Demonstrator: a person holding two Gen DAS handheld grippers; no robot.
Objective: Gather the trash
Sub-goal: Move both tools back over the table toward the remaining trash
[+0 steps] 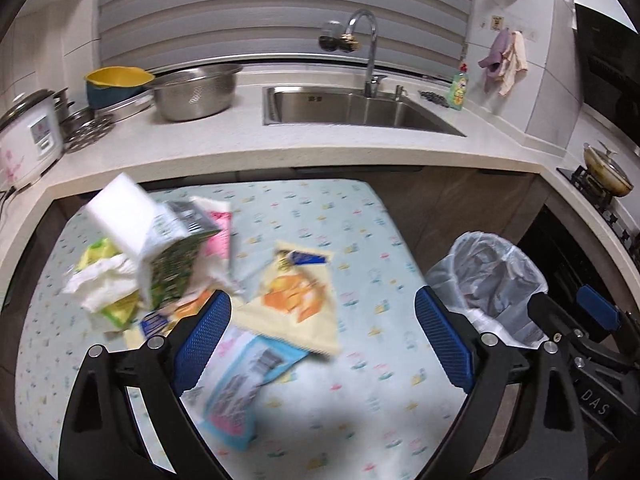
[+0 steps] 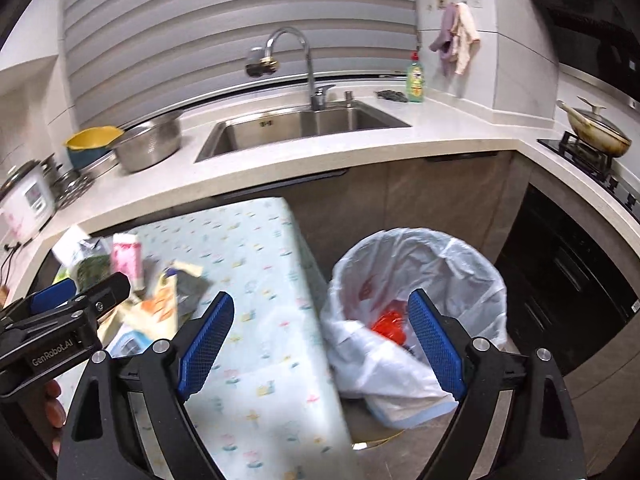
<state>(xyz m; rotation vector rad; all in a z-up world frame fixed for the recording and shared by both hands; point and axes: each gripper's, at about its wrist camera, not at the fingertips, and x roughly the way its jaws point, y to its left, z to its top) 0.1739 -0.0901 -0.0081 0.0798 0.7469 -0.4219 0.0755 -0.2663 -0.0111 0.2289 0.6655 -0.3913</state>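
Observation:
A heap of trash lies on the left of the flower-print table [image 1: 360,216]: a white and green carton [image 1: 160,248], crumpled tissue [image 1: 100,284], a pink packet [image 1: 220,236], an orange and cream wrapper [image 1: 300,300] and a blue packet [image 1: 244,380]. My left gripper [image 1: 323,296] hangs open above the wrappers, with nothing between its pads. To the right of the table stands a bin with a white liner [image 2: 440,264] and something red [image 2: 390,322] inside. My right gripper [image 2: 320,298] is open and empty, straddling the table's edge and the bin's rim.
Behind the table runs a counter [image 1: 320,148] with a steel sink [image 1: 352,108], a tap, a colander [image 1: 192,92] and a rice cooker [image 1: 28,136]. A hob with a pan [image 2: 596,132] is on the right. A dark oven front [image 2: 568,280] is beside the bin.

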